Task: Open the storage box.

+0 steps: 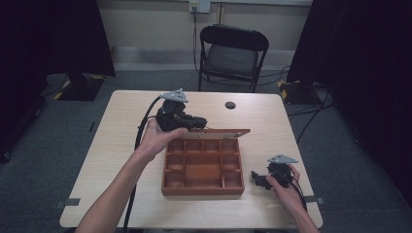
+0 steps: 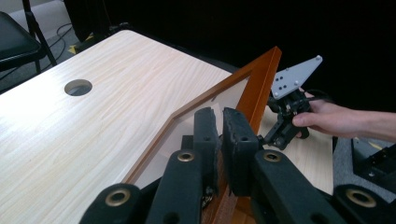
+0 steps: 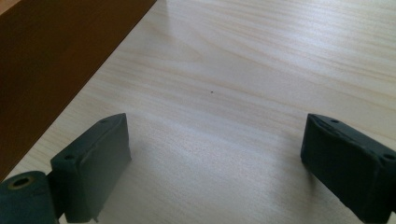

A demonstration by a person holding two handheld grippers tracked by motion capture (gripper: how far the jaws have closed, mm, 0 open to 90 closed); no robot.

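Left tool [image 2: 218,135] clamped on box lid [image 2: 252,91], right tool [image 1: 260,178] beside box [image 1: 203,167].

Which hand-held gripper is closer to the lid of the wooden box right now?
Left. The left hand-held gripper is clamped on the lid edge; the right hand-held gripper sits on the table beside the box's front right corner, jaws open.
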